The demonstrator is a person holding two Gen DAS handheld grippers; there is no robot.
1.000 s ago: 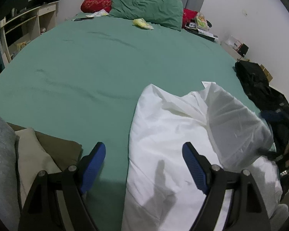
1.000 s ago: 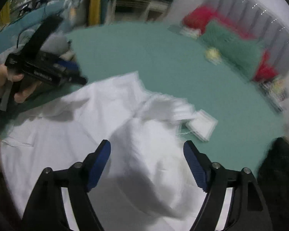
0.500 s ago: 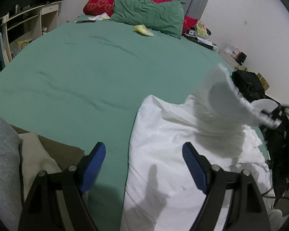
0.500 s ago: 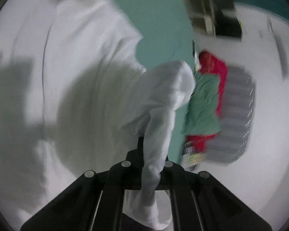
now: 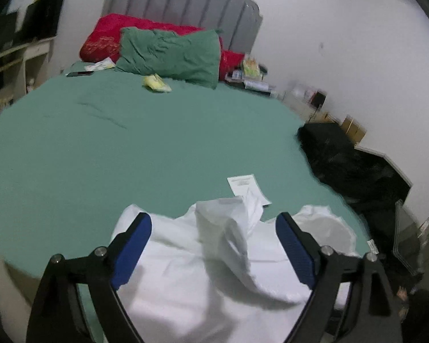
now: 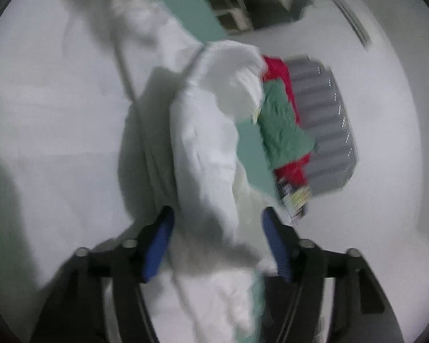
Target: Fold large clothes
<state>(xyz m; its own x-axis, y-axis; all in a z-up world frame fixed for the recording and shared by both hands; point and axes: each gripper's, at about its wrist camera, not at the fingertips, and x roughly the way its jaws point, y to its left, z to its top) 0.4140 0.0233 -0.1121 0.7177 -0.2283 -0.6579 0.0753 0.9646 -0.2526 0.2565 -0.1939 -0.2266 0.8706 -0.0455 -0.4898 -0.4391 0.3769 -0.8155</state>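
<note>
**White garment half-bunched at the near edge of the bed, both grippers letting go**

We start with the bed [image 5: 128, 148]: a wide green sheet, mostly bare, with a green pillow [image 5: 171, 54] and a red pillow [image 5: 105, 40] against the grey headboard [image 5: 186, 8]. A dark heap [image 5: 351, 160] sits off the bed's right side.

The white garment [image 5: 214, 285] lies at the near end of the bed, directly below our two tools. It is rumpled, with one loose part [image 5: 231, 228] standing up in a soft ridge. A small white paper [image 5: 246, 185] lies on the sheet just beyond it.

Our left gripper [image 5: 213, 245] hovers over the cloth with its jaws wide and opening further; the ridge shows between the blue pads, but they do not press on it. Our right gripper [image 6: 218, 245] is opening too. A thick roll of white fabric [image 6: 206, 154] runs up between its pads; the picture is blurred, but the cloth looks slack and no longer pinched.

We judge the garment light, thin and limp. It will sag and crease wherever it is unsupported, and it may slide a little on the smooth sheet. For a clean fold we would take it at a hem, seam or corner, one gripper at each end of the same edge, and keep that edge taut while carrying it over.
</note>
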